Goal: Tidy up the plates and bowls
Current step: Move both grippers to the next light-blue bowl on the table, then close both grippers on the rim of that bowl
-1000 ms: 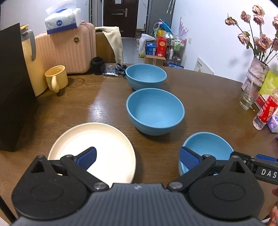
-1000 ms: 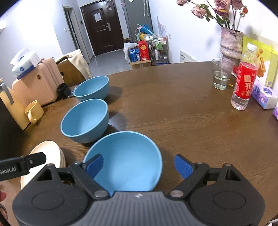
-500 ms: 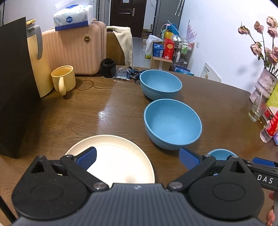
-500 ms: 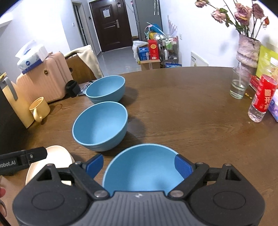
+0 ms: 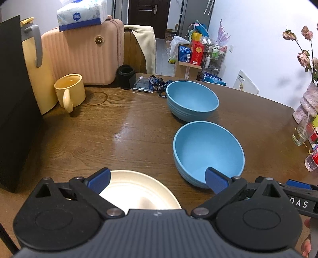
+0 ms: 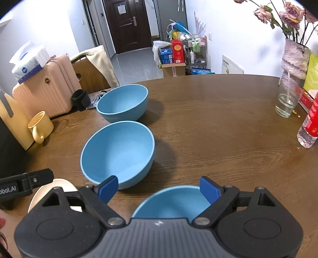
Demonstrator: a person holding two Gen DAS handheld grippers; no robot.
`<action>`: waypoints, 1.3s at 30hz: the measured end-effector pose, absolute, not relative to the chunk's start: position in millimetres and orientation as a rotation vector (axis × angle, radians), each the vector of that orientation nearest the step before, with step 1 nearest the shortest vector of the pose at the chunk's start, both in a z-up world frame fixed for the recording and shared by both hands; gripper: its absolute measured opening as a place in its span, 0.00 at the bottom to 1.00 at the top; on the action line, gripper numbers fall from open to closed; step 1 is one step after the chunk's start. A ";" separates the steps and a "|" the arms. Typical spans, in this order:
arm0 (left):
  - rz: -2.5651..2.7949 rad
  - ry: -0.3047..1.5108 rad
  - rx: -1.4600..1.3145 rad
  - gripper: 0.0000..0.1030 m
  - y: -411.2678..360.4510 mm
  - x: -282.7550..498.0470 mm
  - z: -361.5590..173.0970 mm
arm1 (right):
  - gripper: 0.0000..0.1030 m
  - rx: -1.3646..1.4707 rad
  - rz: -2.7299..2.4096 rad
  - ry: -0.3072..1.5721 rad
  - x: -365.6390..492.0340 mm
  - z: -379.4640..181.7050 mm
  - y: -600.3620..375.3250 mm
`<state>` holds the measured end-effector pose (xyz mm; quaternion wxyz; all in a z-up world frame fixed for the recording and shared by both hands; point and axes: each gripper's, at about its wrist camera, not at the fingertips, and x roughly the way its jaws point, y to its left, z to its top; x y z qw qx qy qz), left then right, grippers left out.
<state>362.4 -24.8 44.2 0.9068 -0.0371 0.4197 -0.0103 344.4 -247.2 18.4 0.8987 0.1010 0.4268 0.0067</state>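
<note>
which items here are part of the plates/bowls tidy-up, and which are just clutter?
Part of the job:
- near blue bowl
- middle blue bowl
- far blue bowl
- cream plate

Just lying about:
- yellow mug
- pink suitcase
- tissue pack
- drinking glass
- water bottle
- flower vase
- lanyard

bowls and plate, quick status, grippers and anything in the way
Left gripper open over cream plate. Right gripper open over nearest blue bowl. Nothing held. Path clear.
</note>
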 end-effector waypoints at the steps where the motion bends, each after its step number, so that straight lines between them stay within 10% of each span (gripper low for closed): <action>1: -0.018 0.868 -0.076 1.00 -25.2 365.8 43.1 | 0.86 0.209 0.015 0.885 348.2 17.8 -246.6; 22: 0.005 0.937 -0.078 0.99 -39.2 433.1 7.7 | 0.78 0.179 -0.004 0.977 428.7 -7.4 -238.6; 39: -0.012 0.993 -0.080 0.66 -53.6 459.5 -16.0 | 0.53 0.197 0.028 1.038 454.9 -33.7 -240.0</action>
